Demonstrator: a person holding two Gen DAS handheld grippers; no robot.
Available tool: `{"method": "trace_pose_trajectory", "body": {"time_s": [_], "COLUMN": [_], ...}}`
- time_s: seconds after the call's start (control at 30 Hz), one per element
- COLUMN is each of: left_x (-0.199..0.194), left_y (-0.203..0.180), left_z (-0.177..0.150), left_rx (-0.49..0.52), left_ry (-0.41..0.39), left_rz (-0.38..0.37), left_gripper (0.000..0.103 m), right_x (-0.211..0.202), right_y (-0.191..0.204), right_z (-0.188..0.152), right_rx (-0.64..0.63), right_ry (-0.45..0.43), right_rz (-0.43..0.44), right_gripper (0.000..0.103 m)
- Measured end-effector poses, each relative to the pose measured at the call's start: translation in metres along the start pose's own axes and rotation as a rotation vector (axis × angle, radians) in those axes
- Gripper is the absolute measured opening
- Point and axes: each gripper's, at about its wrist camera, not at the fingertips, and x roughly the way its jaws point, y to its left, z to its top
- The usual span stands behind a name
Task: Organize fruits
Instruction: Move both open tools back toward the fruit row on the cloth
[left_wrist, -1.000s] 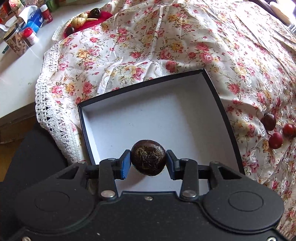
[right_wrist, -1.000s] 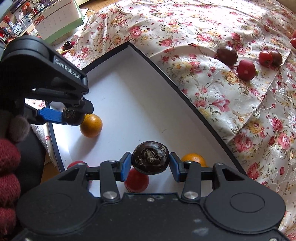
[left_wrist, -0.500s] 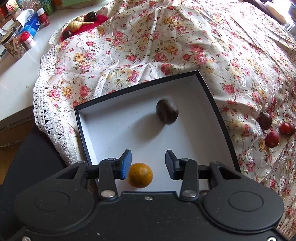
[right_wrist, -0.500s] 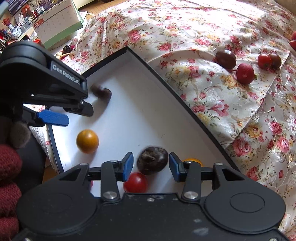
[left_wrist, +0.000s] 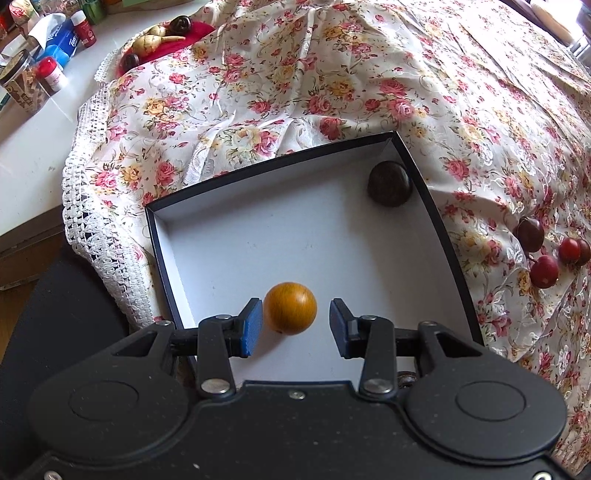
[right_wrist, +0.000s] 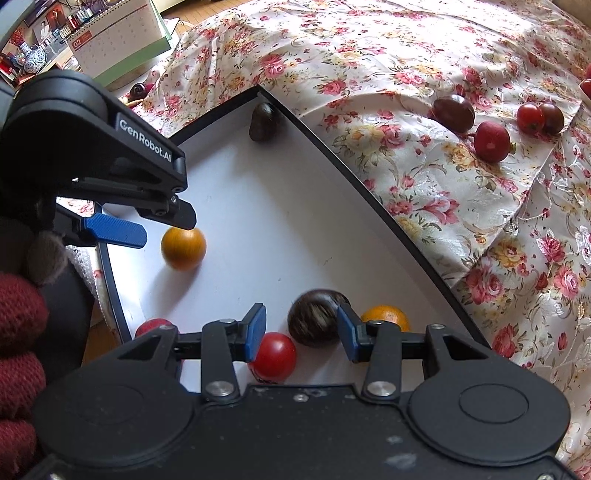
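Both dark fruits dropped into box | both grippers' fingers released — empty | remaining fruits lay nearer right gripper, forward-right

home: floral tablecloth, desk calendar

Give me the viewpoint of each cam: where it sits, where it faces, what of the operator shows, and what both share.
Left wrist: on the left gripper, looking down into the box; an orange fruit lies between its open fingers; no hand in view.
Right wrist: on the right gripper, facing across the box toward the left gripper; red-gloved hand at the left edge.
Shared: box, orange fruit, dark fruit in the far corner, loose fruits on the floral cloth.
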Motion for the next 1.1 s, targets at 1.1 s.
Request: {"method": "trace_pose_trajectory", "body": {"time_s": [1.1], "left_x": [-0.002], "left_y": [-0.025], "left_z": [-0.017], "left_rx": [0.137], "left_ry": [0.016], "left_rz": [-0.016], "left_gripper": [0.048], "right_x": [-0.038], "right_y": [-0.122], "right_z": [0.028], "right_rx": [0.154], "right_ry": [-0.055], "right_rz": [-0.138], "right_gripper": [0.046]}}
